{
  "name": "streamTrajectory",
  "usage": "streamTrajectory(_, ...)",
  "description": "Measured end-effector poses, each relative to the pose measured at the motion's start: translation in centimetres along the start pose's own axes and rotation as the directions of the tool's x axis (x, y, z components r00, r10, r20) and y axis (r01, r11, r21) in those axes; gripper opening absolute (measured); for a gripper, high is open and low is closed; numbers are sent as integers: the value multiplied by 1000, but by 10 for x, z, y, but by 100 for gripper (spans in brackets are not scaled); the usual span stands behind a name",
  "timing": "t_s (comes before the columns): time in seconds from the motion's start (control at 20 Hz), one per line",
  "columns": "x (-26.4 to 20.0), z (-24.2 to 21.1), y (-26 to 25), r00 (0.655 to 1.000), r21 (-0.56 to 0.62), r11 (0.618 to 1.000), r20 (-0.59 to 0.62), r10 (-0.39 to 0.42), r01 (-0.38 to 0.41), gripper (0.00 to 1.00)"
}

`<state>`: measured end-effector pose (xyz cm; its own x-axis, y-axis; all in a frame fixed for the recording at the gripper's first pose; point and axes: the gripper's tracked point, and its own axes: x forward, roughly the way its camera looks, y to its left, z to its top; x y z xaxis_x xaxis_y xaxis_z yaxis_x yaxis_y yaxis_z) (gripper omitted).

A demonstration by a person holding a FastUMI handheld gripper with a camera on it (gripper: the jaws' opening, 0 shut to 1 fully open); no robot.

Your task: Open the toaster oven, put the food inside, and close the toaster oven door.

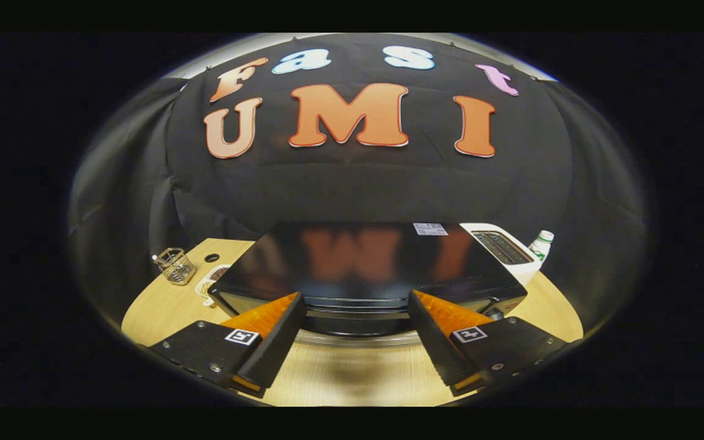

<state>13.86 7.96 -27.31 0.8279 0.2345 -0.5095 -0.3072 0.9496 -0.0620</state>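
Black cloth backs a wooden table (pixel 162 311) where the gripper (pixel 355 342), fingers spread and empty, faces the toaster oven (pixel 364 269), probably lining up on its door handle (pixel 355 315).

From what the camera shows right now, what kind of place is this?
Probably a staged kitchen corner in a recording booth: a black toaster oven sits on a wooden table, a white slot toaster stands behind it, and black cloth hangs as the wall. The open gripper points at the oven.

No text can be made out: the white sticker (pixel 430 229) on the toaster oven (pixel 364 263) top (upper centre) is too small to read.
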Motion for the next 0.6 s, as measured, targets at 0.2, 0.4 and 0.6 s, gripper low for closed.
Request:
streamTrajectory(0.2,-10,-3,-1,1000,-7,1000,-3,-21,21,99)
streamTrajectory(0.4,-25,-12,0,999,-9,999,-2,-38,38,99)
streamTrajectory(0.6,-46,-30,0,998,47,997,-47,-51,53,99)
